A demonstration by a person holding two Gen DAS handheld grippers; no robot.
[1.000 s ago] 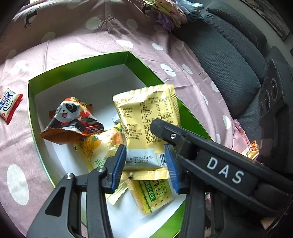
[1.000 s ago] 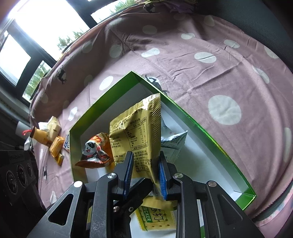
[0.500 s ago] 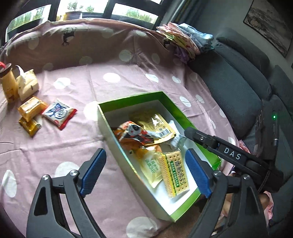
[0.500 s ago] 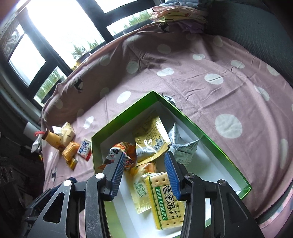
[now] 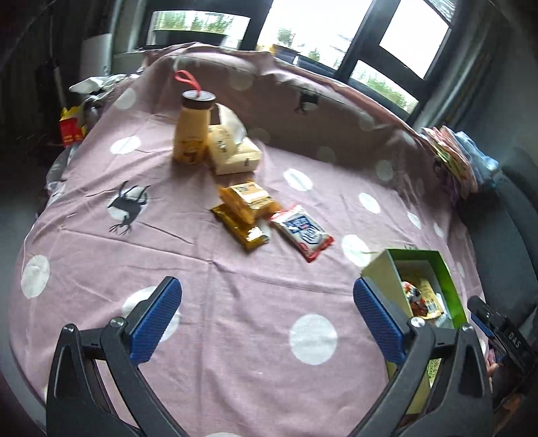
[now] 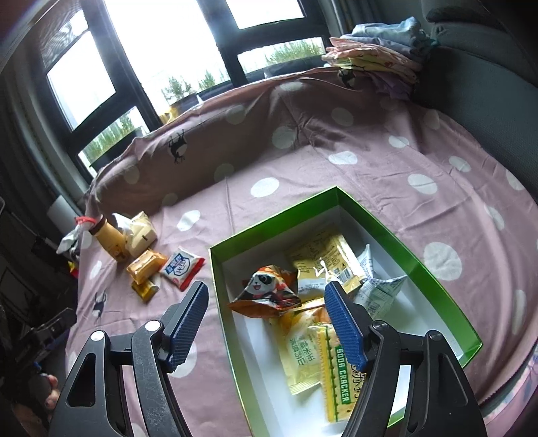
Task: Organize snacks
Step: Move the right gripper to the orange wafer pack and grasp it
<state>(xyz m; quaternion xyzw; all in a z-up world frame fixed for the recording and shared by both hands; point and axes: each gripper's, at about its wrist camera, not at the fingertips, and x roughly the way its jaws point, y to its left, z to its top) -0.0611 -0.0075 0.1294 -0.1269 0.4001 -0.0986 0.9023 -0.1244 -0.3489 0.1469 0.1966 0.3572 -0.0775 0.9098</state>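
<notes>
A green box (image 6: pixel 396 235) with a white inside holds several snack packets: a panda packet (image 6: pixel 265 292), a yellow packet (image 6: pixel 322 262), a soda cracker pack (image 6: pixel 336 369). My right gripper (image 6: pixel 265 322) hovers above its near-left corner, jaws opening, nothing between them. My left gripper (image 5: pixel 265 319) is over the spotted cloth, jaws still opening wide and empty, facing loose snacks: a white-and-red packet (image 5: pixel 302 232), orange-yellow packets (image 5: pixel 245 205), a cream pack (image 5: pixel 232 151) and a yellow bottle (image 5: pixel 193 131). The green box (image 5: pixel 380 275) lies to its right.
A pink polka-dot cloth (image 6: pixel 370 161) covers the surface and rises at the back. Folded clothes (image 6: pixel 376 57) sit at the far right beside a dark grey sofa (image 6: pixel 487 77). Windows (image 5: pixel 336 30) stand behind. A red-and-yellow carton (image 5: pixel 72 126) is at the left edge.
The right gripper let go of the yellow packet, which now lies in the box, then rose and opened. The left gripper opened wide and swung left from the box to the loose snacks.
</notes>
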